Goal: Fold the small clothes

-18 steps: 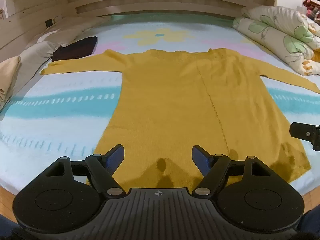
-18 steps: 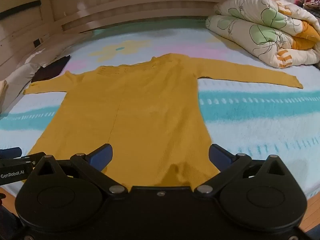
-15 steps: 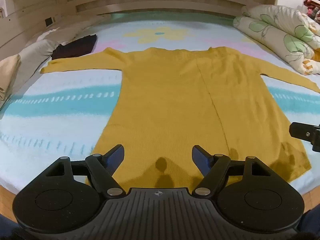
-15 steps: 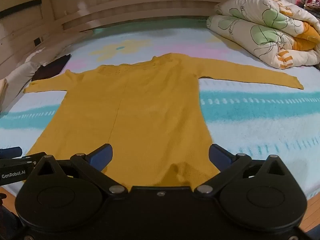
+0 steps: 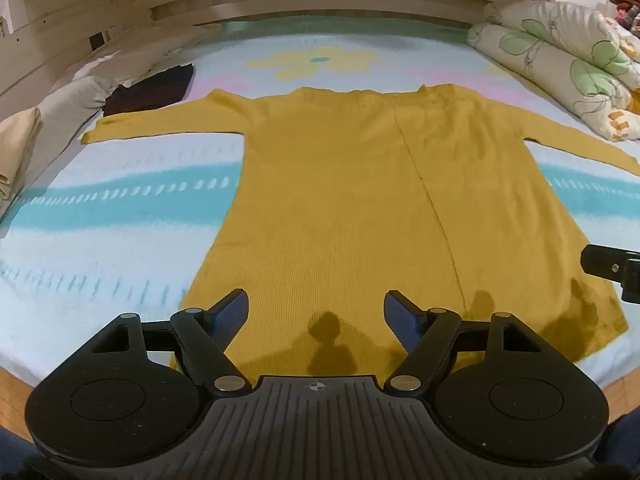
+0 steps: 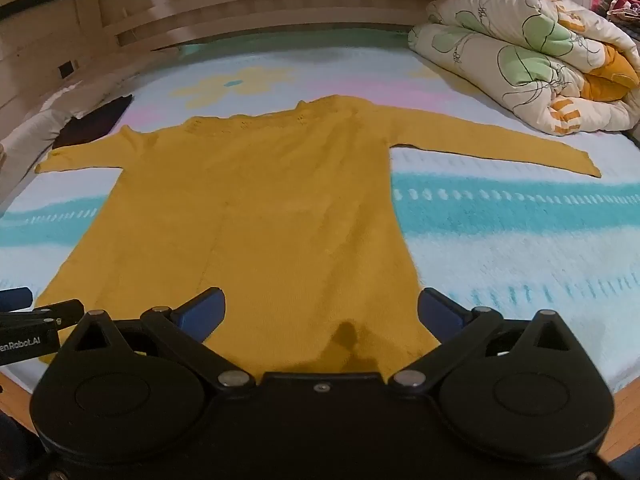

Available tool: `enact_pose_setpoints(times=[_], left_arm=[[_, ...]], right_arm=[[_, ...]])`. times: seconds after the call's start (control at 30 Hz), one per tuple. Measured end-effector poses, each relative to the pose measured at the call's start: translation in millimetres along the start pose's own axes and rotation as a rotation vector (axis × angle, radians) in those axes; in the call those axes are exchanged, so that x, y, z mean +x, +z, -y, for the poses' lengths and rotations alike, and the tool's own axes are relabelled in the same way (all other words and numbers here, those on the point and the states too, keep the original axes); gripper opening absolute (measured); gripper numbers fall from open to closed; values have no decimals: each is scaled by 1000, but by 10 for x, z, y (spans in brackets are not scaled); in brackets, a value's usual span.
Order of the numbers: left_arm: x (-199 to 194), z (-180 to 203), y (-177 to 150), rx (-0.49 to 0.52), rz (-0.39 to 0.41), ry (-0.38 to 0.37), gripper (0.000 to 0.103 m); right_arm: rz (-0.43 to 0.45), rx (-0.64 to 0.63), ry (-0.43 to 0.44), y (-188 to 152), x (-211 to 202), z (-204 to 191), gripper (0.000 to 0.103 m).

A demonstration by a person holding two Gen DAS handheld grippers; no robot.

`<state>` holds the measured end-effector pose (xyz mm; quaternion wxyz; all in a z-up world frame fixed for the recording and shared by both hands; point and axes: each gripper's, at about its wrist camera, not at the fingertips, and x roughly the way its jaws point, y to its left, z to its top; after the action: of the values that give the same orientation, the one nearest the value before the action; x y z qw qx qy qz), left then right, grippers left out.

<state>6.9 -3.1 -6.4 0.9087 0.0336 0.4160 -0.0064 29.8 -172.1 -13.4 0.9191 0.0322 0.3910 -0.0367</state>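
One yellow sweater [image 5: 360, 208], two open claws

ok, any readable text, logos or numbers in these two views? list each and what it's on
"enRobot.AI": white lettering on the left gripper body at the right wrist view's left edge; the first letter is cut off by the frame.
Crosshair mark, no letters: on the left gripper's ribbed housing in its own view.
Nothing readable on the yellow sweater, blanket or quilt.

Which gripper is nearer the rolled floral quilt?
Right. The right gripper hovers over the sweater's hem on the floral quilt's side; the left gripper is farther.
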Motion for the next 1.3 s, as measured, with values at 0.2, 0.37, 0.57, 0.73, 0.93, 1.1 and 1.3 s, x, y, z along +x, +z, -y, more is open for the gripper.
enact_pose_setpoints(times=[0.2,0.37,0.57,0.73,0.93,1.1,1.3], left_arm=[[2,25,0,2,-1,6,74],[9,26,-1,3,-3,7,74],[15,25,-1,4,-5,7,74],[21,25,-3,3,-7,7,74],[26,25,-3,4,-8,7,74],[26,22,-4,1,-7,9,74],[12,20,-4,-1,-7,9,74]], right_arm=[[-5,-2,-5,6,12,-1,102],[-5,-4,-6,1,16,-5,102],[-8,-10,-3,0,26,-19,102],[-7,-12,-3,-1,27,-23,102],[-7,-16,-2,3,25,-22,102],[-7,-18,-4,6,22,-31,102],[-8,-21,-4,6,19,-38,102]])
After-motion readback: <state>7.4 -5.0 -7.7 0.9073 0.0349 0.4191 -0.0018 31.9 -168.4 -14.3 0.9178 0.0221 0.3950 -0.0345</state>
